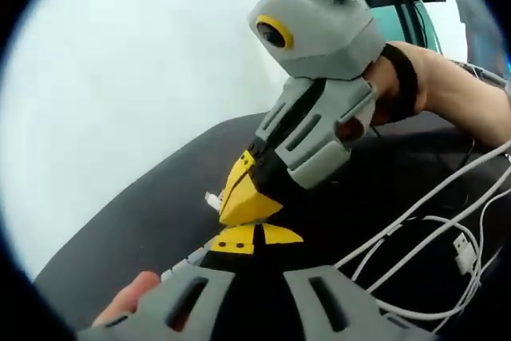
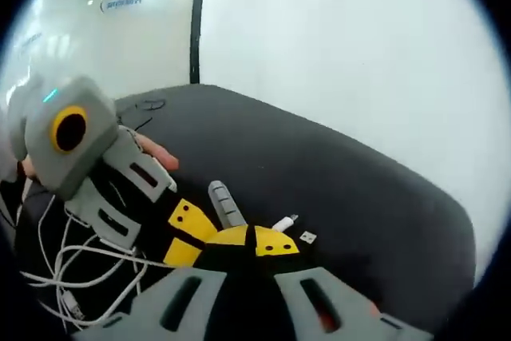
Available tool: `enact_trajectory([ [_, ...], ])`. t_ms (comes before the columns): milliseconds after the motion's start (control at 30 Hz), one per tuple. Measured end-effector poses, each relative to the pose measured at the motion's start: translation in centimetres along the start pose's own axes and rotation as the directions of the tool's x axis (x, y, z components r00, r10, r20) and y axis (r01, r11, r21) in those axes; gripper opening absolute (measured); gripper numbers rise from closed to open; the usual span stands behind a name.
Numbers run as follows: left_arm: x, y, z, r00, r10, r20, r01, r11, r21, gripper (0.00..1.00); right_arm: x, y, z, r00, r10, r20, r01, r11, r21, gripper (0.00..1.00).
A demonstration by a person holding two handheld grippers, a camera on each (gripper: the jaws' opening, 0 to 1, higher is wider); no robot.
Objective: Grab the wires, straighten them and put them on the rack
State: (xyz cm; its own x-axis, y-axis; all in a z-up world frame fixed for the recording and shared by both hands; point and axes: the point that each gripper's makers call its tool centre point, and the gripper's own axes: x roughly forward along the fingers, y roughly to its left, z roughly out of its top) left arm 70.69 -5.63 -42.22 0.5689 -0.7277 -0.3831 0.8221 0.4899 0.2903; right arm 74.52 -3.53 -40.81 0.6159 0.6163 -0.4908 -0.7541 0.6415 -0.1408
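Note:
Both grippers meet tip to tip over a dark table (image 1: 144, 221). My left gripper (image 1: 257, 237) has its yellow-tipped jaws shut, and a grey ribbed plug (image 2: 226, 201) sticks out past its tips (image 2: 188, 235) in the right gripper view. My right gripper (image 2: 255, 241) is also shut; a white connector (image 2: 284, 222) pokes out beside its tips. In the left gripper view the right gripper (image 1: 241, 196) comes down from the upper right with that white connector (image 1: 212, 200) at its tip. Loose white wires (image 1: 431, 229) loop over the table, one ending in a USB plug (image 1: 463, 253).
More white wires (image 2: 80, 273) lie tangled on the table (image 2: 335, 165) at the lower left of the right gripper view. A small USB plug (image 2: 308, 237) rests near my right jaws. A person's hand (image 1: 399, 85) holds the right gripper. The table's edge meets a pale floor beyond.

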Motion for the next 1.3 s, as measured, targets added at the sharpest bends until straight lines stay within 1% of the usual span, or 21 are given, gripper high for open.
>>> enact_trajectory([
  [67, 0.0, 0.0, 0.0, 1.000, -0.003, 0.002, 0.003, 1.000, -0.011, 0.02, 0.0, 0.1, -0.1, 1.000, -0.002, -0.002, 0.002, 1.000, -0.001, 0.00],
  [167, 0.0, -0.1, 0.0, 1.000, -0.002, 0.002, 0.002, 1.000, -0.010, 0.02, -0.2, -0.3, 0.1, 1.000, -0.010, 0.004, 0.010, 1.000, 0.002, 0.00],
  [200, 0.0, -0.1, 0.0, 1.000, -0.002, 0.003, 0.002, 1.000, -0.009, 0.02, -0.5, -0.3, -0.2, 1.000, -0.014, 0.005, 0.014, 1.000, -0.001, 0.00],
  [333, 0.1, 0.0, 0.0, 1.000, -0.002, 0.002, 0.002, 1.000, -0.017, 0.02, -0.2, -0.2, -0.5, 1.000, -0.012, -0.007, 0.011, 1.000, -0.007, 0.00],
  [400, 0.1, -0.1, 0.0, 1.000, -0.001, 0.003, 0.001, 1.000, -0.019, 0.02, -0.2, -0.2, -0.6, 1.000, -0.005, -0.008, 0.006, 1.000, 0.016, 0.00],
  [433, 0.1, -0.1, 0.0, 1.000, -0.001, 0.002, 0.001, 1.000, -0.020, 0.02, -0.2, -0.3, -0.7, 1.000, 0.002, -0.008, -0.002, 0.999, 0.040, 0.00],
  [467, 0.1, -0.1, 0.0, 1.000, 0.000, 0.002, 0.000, 1.000, -0.022, 0.02, -0.1, -0.8, -0.8, 1.000, 0.010, -0.003, -0.010, 0.997, 0.074, 0.00],
  [500, 0.1, -0.1, 0.0, 1.000, 0.001, 0.002, -0.001, 1.000, -0.027, 0.02, -0.1, -0.9, -0.8, 1.000, 0.016, 0.002, -0.016, 0.996, 0.083, 0.00],
  [533, 0.1, 0.0, 0.0, 1.000, 0.001, 0.002, -0.001, 1.000, -0.030, 0.02, -0.2, -0.2, -0.8, 1.000, 0.018, 0.006, -0.018, 0.996, 0.082, 0.00],
  [567, 0.1, 0.0, -0.1, 1.000, 0.001, 0.003, -0.001, 0.999, -0.032, 0.02, -0.2, -0.1, -0.7, 1.000, 0.019, 0.008, -0.020, 0.996, 0.083, 0.00],
  [633, 0.2, 0.1, -0.1, 1.000, -0.005, 0.010, 0.005, 0.999, -0.043, 0.02, 0.0, -0.4, -0.6, 1.000, -0.004, -0.003, 0.004, 0.998, 0.057, 0.00],
  [700, 0.2, -0.2, 0.0, 1.000, -0.012, 0.014, 0.013, 0.999, -0.038, 0.02, 0.5, -1.1, -0.5, 0.998, -0.048, -0.040, 0.047, 0.999, -0.017, 0.00],
  [733, 0.2, -0.4, 0.0, 1.000, -0.016, 0.013, 0.016, 0.999, -0.028, 0.02, 0.1, -0.8, -1.0, 0.995, -0.062, -0.073, 0.058, 0.996, -0.067, 0.00],
  [767, 0.2, -0.4, 0.0, 1.000, -0.012, 0.010, 0.012, 1.000, -0.013, 0.02, 0.2, -0.6, -0.7, 0.996, -0.062, -0.064, 0.057, 0.995, -0.083, 0.00],
  [800, 0.2, -0.4, 0.0, 1.000, -0.007, 0.005, 0.007, 1.000, 0.011, 0.02, 0.2, -0.8, -0.7, 0.995, -0.063, -0.080, 0.058, 0.996, -0.069, 0.00],
  [867, 0.2, -0.3, 0.0, 1.000, -0.002, 0.003, 0.002, 1.000, 0.016, 0.02, 0.5, -1.1, -0.5, 0.994, -0.058, -0.093, 0.053, 0.997, -0.053, 0.00],
  [933, 0.2, -0.5, 0.1, 1.000, -0.003, 0.001, 0.003, 1.000, 0.009, 0.02, 0.4, -0.8, -0.7, 0.992, -0.054, -0.110, 0.049, 0.997, -0.052, 0.00],
  [1033, 0.2, -0.3, -0.1, 1.000, -0.016, 0.011, 0.016, 0.999, -0.029, 0.01, 0.5, -0.5, -0.9, 0.986, -0.050, -0.157, 0.036, 0.995, -0.089, 0.00],
  [1133, 0.2, -0.1, -0.1, 1.000, -0.027, 0.009, 0.027, 0.998, -0.060, 0.01, 0.5, -0.3, -1.1, 0.978, -0.050, -0.203, 0.016, 0.987, -0.162, 0.00],
  [1233, 0.2, -0.1, -0.3, 0.999, -0.033, 0.004, 0.033, 0.996, -0.081, 0.00, 0.7, -0.3, -1.1, 0.973, -0.058, -0.224, 0.015, 0.982, -0.191, 0.00],
  [1300, 0.2, -0.2, -0.4, 0.999, -0.045, 0.009, 0.045, 0.994, -0.102, 0.00, 0.7, -0.5, -1.2, 0.973, -0.055, -0.225, 0.010, 0.981, -0.196, 0.00],
])
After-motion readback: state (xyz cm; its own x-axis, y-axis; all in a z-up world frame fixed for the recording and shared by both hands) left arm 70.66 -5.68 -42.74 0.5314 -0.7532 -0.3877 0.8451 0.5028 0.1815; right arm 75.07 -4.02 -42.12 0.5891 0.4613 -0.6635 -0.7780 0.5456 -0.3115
